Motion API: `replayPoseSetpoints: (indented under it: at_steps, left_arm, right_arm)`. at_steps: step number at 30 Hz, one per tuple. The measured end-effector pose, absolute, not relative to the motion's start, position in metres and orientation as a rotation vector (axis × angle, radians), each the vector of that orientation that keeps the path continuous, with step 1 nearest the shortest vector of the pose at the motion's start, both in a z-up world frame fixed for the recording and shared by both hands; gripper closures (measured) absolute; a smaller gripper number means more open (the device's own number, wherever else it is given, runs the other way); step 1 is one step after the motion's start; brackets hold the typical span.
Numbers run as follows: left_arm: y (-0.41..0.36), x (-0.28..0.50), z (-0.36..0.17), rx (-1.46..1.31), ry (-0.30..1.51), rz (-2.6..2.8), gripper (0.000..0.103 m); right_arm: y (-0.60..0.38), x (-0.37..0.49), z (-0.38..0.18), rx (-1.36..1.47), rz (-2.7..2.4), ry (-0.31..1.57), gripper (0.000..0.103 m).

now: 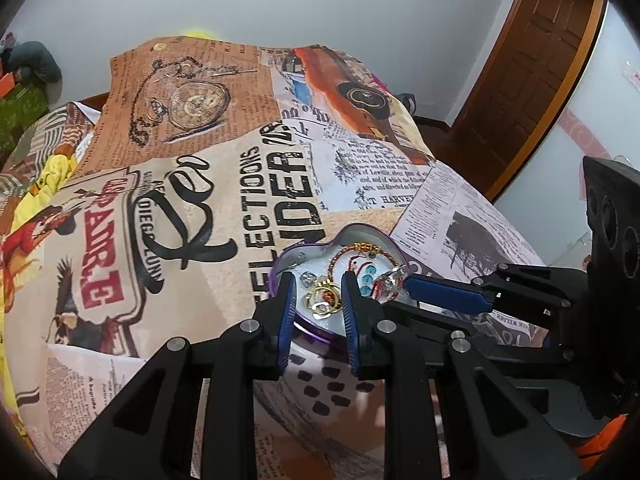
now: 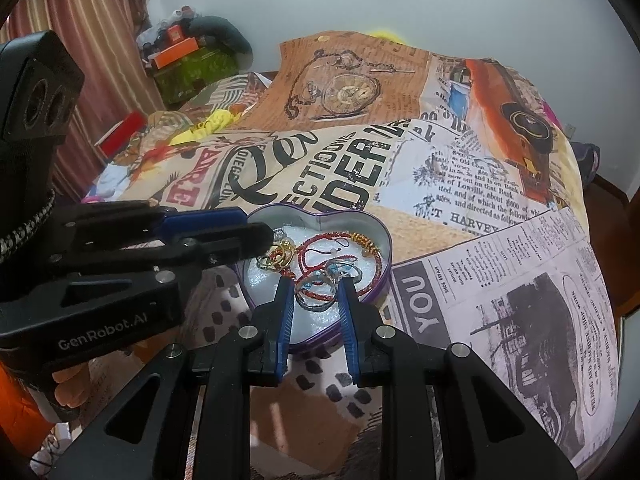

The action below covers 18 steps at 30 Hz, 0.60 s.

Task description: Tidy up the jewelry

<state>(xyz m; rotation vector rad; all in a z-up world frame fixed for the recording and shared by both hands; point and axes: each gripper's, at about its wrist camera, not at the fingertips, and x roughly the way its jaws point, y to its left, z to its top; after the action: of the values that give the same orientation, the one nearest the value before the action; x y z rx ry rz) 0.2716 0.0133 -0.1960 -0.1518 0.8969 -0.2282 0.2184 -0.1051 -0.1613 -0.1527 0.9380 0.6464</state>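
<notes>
Left gripper hangs over the near edge of the heart-shaped tin, jaws apart, nothing pinched. Right gripper likewise — gold rings and red bracelet lie inside the tin.

A heart-shaped tin lies on the newspaper-print bedspread.
</notes>
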Motion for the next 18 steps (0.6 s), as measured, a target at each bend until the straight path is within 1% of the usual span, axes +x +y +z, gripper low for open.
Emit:
replayPoseSetpoints:
  at_steps: [5, 12, 18]
  left_arm:
    - [0.022, 0.265, -0.188, -0.162, 0.878, -0.207, 0.082]
    - [0.03, 0.251, -0.171, -0.166, 0.84, -0.179, 0.082]
    - [0.028, 0.234, -0.144, -0.145, 0.776, -0.168, 0.082]
  right_arm:
    - [-0.105, 0.216, -0.159, -0.156, 0.645, 0.936, 0.075]
    - [-0.107, 0.211, -0.146, -0.154, 0.633, 0.912, 0.075]
    - [-0.116, 0.2, -0.117, -0.136, 0.609, 0.847, 0.075]
